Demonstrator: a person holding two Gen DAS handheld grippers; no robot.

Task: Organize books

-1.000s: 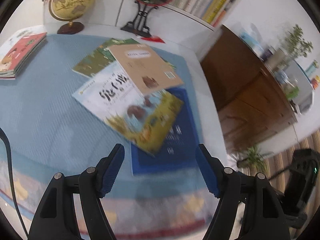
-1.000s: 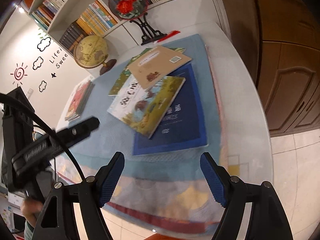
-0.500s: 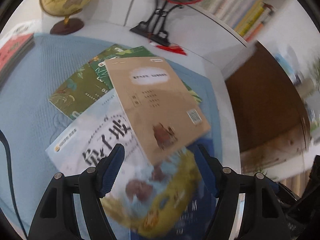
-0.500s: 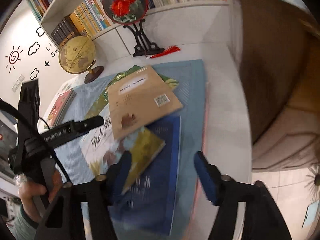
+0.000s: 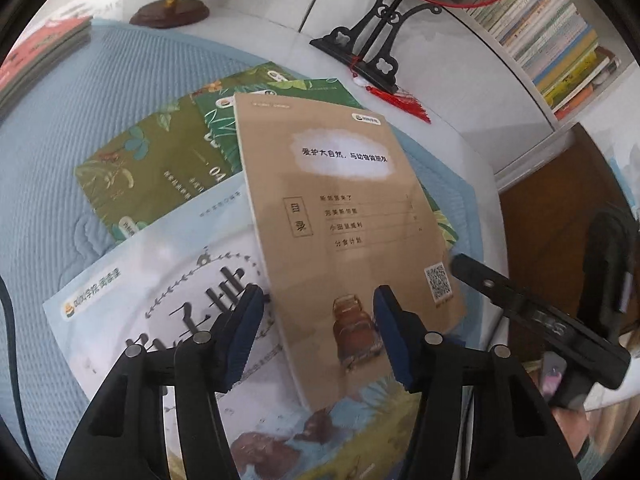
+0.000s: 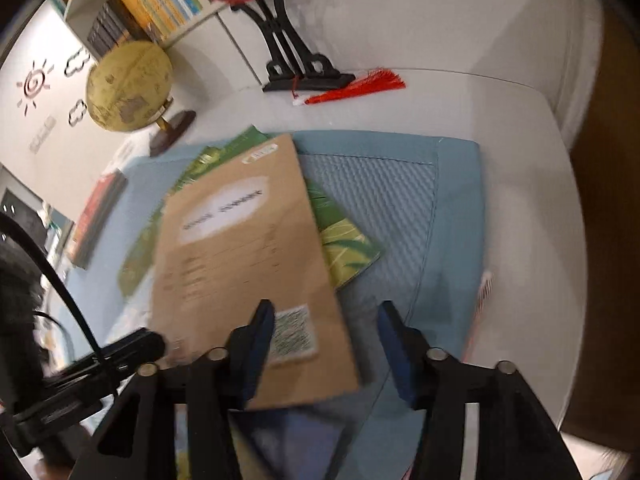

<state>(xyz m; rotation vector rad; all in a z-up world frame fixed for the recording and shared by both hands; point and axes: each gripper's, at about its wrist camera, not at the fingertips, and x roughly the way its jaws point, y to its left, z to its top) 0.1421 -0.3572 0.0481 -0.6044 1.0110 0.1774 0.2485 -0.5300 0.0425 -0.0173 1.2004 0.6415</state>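
Note:
A tan book [image 5: 340, 216] lies on top of a loose pile on the blue mat [image 5: 80, 92]. Under it lie a white-and-blue picture book [image 5: 160, 292], two green books [image 5: 152, 168] and a dark blue book [image 6: 288, 436]. My left gripper [image 5: 316, 320] is open, low over the tan book's near end. My right gripper [image 6: 326, 336] is open over the tan book's [image 6: 240, 264] near right corner, by its QR code. The right gripper's body shows at the right of the left wrist view [image 5: 540, 316].
A globe [image 6: 128, 88] and a black stand [image 6: 296, 68] with a red tassel [image 6: 360, 84] are at the back. A red book stack [image 6: 96, 216] lies on the mat's far left. Bookshelves [image 5: 560, 40] line the wall. A wooden cabinet [image 5: 560, 216] is right of the table.
Both grippers have moved forward and down over the pile, and the tan book now fills the space in front of both. Both stay open.

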